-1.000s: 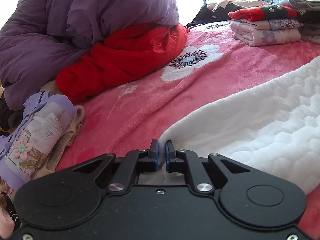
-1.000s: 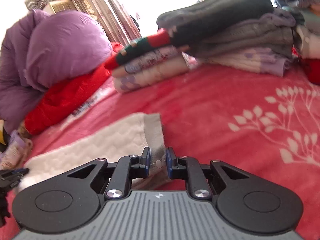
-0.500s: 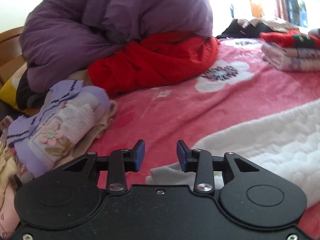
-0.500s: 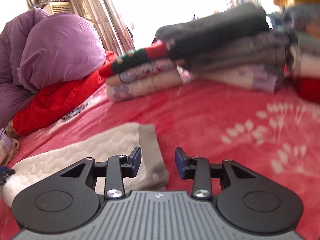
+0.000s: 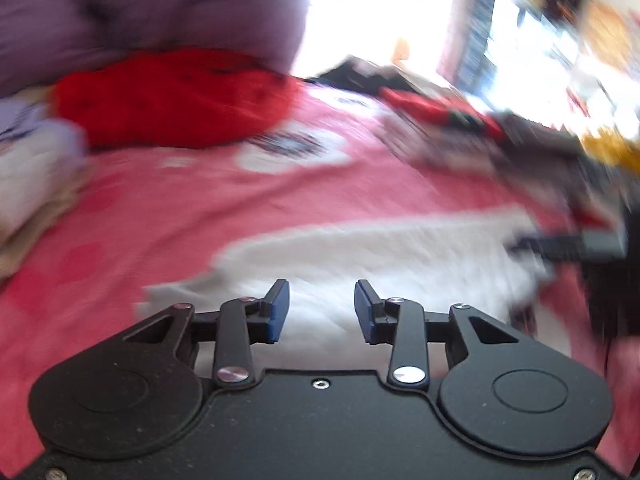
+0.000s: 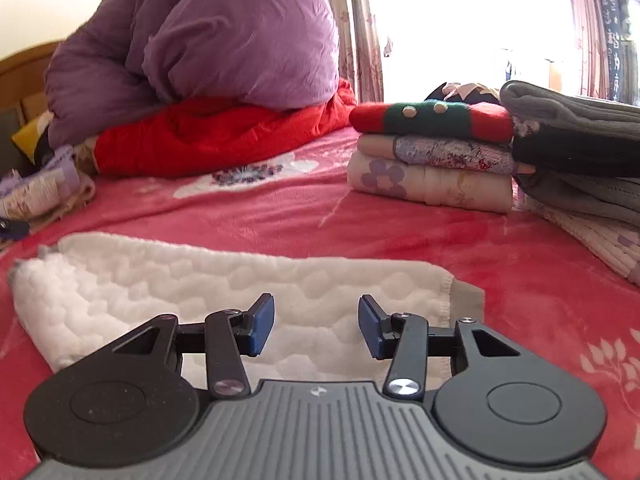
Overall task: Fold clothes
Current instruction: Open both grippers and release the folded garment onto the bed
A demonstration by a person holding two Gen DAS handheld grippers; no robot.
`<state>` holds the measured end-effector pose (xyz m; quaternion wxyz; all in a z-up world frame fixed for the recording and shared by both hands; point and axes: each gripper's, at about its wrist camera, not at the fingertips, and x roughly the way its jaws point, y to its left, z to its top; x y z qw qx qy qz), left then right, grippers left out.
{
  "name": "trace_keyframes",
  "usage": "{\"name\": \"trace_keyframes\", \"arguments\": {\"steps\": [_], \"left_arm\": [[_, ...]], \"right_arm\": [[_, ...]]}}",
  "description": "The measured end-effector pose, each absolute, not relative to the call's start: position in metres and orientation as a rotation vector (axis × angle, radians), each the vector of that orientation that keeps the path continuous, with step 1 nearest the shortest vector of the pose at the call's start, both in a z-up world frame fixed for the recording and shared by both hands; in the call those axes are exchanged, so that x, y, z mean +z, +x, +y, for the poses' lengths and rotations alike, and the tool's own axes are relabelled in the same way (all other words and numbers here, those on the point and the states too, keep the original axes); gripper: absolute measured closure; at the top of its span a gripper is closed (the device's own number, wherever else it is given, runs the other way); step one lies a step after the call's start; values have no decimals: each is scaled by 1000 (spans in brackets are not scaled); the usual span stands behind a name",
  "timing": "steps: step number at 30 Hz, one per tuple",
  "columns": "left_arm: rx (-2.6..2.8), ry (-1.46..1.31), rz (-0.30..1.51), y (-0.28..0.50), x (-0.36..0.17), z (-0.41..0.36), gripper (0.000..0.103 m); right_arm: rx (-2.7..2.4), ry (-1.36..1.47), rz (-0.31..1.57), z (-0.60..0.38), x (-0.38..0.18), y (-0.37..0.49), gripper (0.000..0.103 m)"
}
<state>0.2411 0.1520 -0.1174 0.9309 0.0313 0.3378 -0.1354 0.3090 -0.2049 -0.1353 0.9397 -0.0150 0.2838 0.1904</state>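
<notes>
A white fleecy garment (image 6: pixel 208 280) with a grey edge lies folded flat in a long strip on the pink flowered blanket (image 6: pixel 400 236). My right gripper (image 6: pixel 316 326) is open and empty, just above the garment's near right part. In the blurred left wrist view the same garment (image 5: pixel 380 252) lies ahead, and my left gripper (image 5: pixel 322 310) is open and empty over its near edge. The other gripper (image 5: pixel 568 246) shows dark at the right of that view.
A stack of folded clothes (image 6: pixel 432 160) stands at the back right, beside a grey and dark pile (image 6: pixel 580 152). A purple duvet (image 6: pixel 224 40) lies on a red garment (image 6: pixel 216 136) at the back left. A lilac folded bundle (image 6: pixel 40 188) sits at the far left.
Both grippers let go of the white garment and opened wide. Both pulled back, and the garment now lies flat on the blanket. The left view swung right and blurred.
</notes>
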Motion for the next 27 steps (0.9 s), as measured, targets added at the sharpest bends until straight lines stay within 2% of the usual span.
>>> {"name": "trace_keyframes", "arguments": {"steps": [2, 4, 5, 9, 14, 17, 19, 22, 23, 27], "left_arm": [[-181, 292, 713, 248, -141, 131, 59], [-132, 231, 683, 250, -129, 134, 59], [-106, 199, 663, 250, -121, 137, 68], [-130, -37, 588, 245, -104, 159, 68], [-73, 18, 689, 278, -131, 150, 57], [-67, -69, 641, 277, -121, 157, 63], [-70, -104, 621, 278, -117, 162, 61], [-4, -84, 688, 291, -131, 166, 61], [3, -99, 703, 295, -135, 168, 57], [29, -155, 735, 306, -141, 173, 54]], "right_arm": [[382, -25, 600, -204, -142, 314, 55], [377, -14, 606, -206, -145, 316, 55], [375, -18, 608, -207, -145, 316, 55], [369, -5, 609, -209, -146, 317, 55], [369, 4, 606, -210, -147, 320, 55], [360, -1, 610, -209, -149, 323, 55], [354, -3, 604, -209, -147, 322, 56], [347, 34, 546, -214, -137, 317, 54], [336, 27, 548, -214, -136, 318, 53], [316, 48, 613, -223, -152, 331, 52]]}}
